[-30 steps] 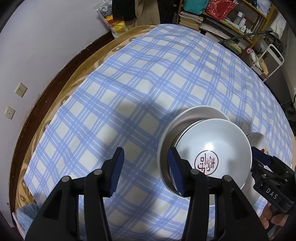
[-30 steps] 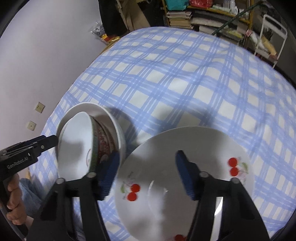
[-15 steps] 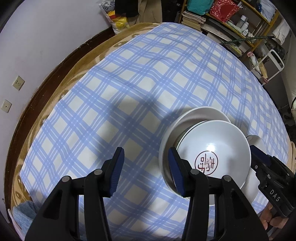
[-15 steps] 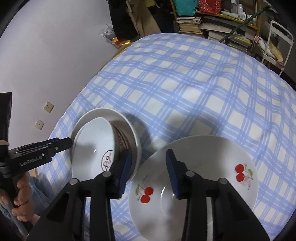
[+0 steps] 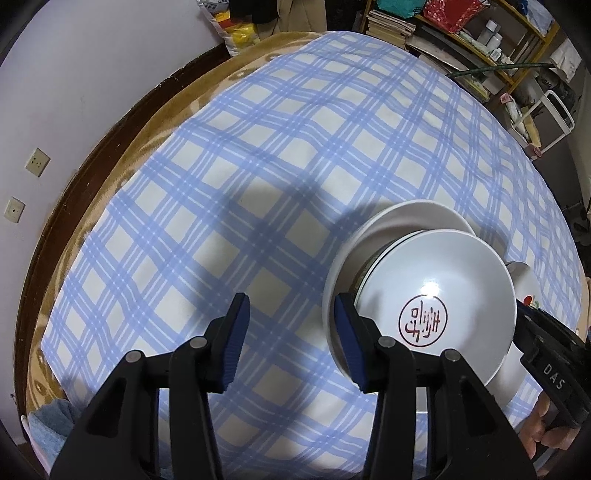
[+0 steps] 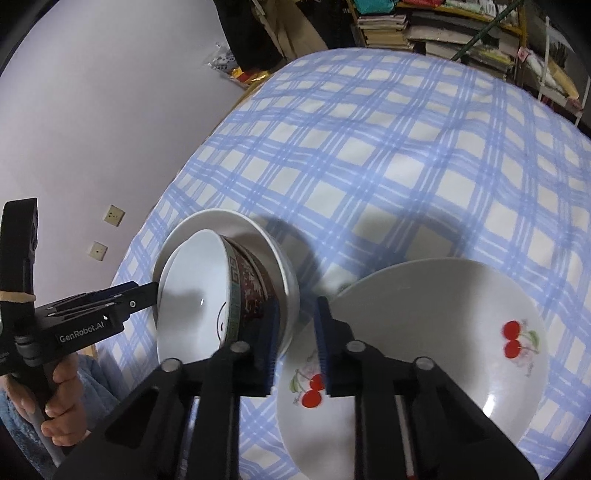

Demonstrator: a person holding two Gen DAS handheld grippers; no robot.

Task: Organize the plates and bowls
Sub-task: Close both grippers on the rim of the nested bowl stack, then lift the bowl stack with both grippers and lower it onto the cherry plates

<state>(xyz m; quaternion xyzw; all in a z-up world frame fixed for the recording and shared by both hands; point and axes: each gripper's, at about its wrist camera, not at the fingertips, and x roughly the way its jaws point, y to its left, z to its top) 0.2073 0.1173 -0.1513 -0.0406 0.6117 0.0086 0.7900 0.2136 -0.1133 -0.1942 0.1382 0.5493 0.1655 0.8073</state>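
A white bowl with a red seal inside point(image 5: 436, 306) and a dark red patterned outside point(image 6: 251, 288) sits tilted in a plain white bowl point(image 5: 391, 225) point(image 6: 221, 221) on the blue checked tablecloth. A white plate with cherry prints point(image 6: 436, 332) lies right of them. My left gripper point(image 5: 291, 339) is open and empty, its right finger point(image 5: 349, 347) by the bowls' left rim. My right gripper point(image 6: 295, 339) is open with a narrow gap, its left finger point(image 6: 267, 347) against the patterned bowl's outer wall; it holds nothing.
The round table's brown cloth edge point(image 5: 122, 155) curves along the left by a pale wall with sockets point(image 5: 37, 164). Cluttered shelves point(image 5: 480, 40) stand behind the table. Bags point(image 5: 236, 29) lie on the floor at the far left.
My right gripper has narrowed and moved left, from over the cherry plate to the patterned bowl's side. My left gripper stays open beside the bowls and has risen a little.
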